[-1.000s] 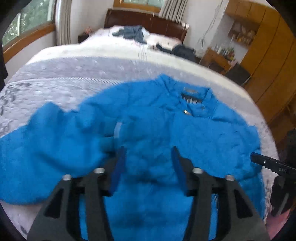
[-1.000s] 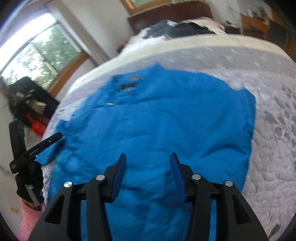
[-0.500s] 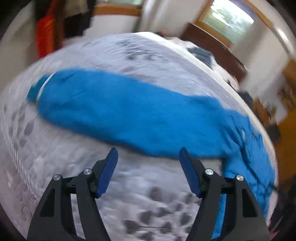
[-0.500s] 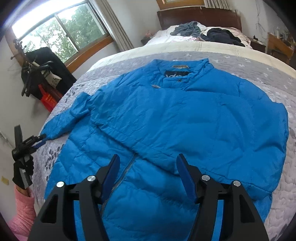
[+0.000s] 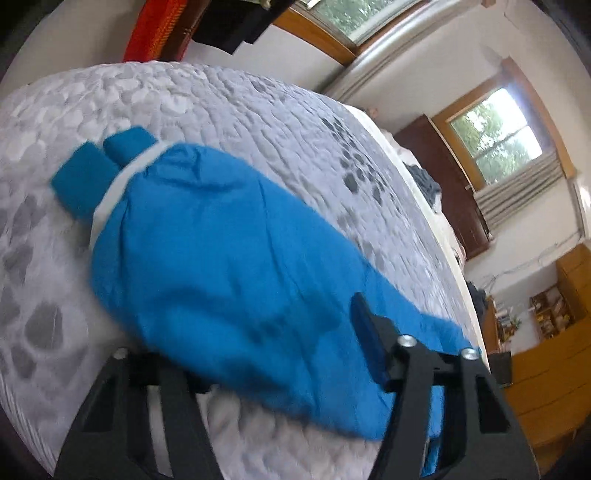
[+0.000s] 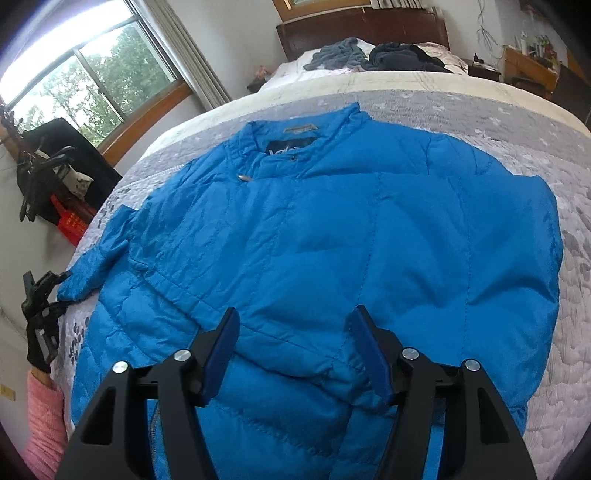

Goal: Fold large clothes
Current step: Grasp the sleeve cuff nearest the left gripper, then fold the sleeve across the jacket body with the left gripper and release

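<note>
A blue padded jacket (image 6: 332,240) lies front up on the grey quilted bed (image 6: 554,387), collar (image 6: 295,136) towards the headboard. Its left sleeve (image 5: 229,266) stretches over the quilt, cuff (image 5: 92,177) at the far end. My left gripper (image 5: 273,354) is open around this sleeve; one blue pad (image 5: 365,336) shows, the other is hidden under the cloth. In the right wrist view the left gripper (image 6: 61,291) sits at the sleeve's end, held by a gloved hand (image 6: 38,343). My right gripper (image 6: 295,350) hangs open above the jacket's lower front, holding nothing.
Dark and grey clothes (image 6: 373,55) are piled by the wooden headboard (image 6: 362,27). A black rack with a red bag (image 6: 70,221) stands left of the bed under the window. Wooden cabinets (image 5: 546,369) line the right wall. A pink sleeve (image 6: 44,424) is at the bed's left corner.
My left gripper swung from the jacket's body out to the left sleeve and came down close around it. My right gripper stayed open over the lower front, moving slightly nearer.
</note>
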